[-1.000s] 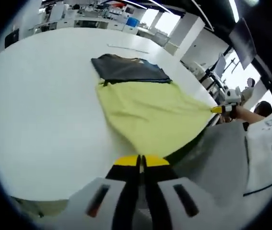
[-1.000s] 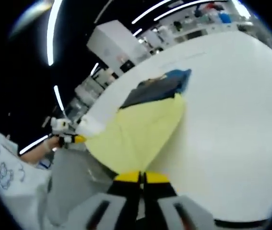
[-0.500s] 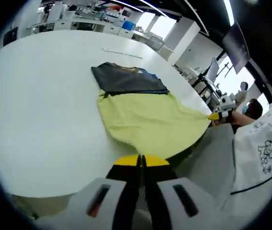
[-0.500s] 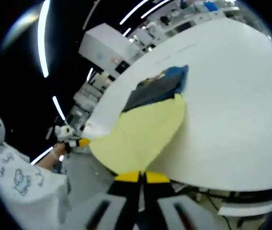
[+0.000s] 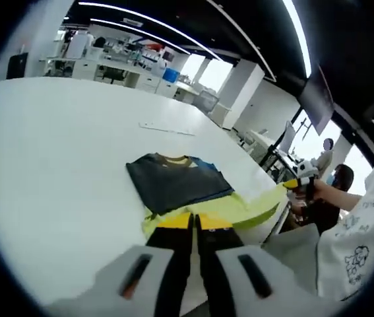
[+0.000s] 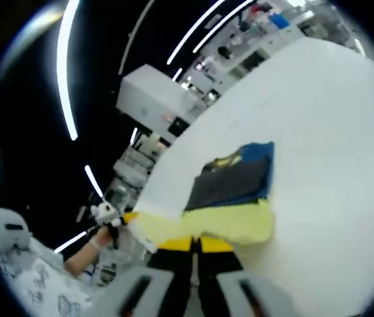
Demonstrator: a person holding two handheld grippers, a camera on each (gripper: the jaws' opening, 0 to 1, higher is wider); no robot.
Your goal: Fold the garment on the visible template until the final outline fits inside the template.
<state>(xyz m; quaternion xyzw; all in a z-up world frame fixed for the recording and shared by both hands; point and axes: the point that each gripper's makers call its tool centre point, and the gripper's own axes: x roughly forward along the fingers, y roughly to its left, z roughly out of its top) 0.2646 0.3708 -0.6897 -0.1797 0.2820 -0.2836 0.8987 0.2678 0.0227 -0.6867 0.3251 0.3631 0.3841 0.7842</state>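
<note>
Garment lies mid-table, yellow hem raised. Both our grippers, left and right, are clamped on its hem corners. We judge it light, limp, best held by corners.

The garment lay on the worktop, partly over the template. Its near edge ran between the two tools. In the left gripper view, the left tool was at the garment's near edge, and the right tool was to the right, at the worktop's edge. Shelves and desks stood behind the worktop.
</note>
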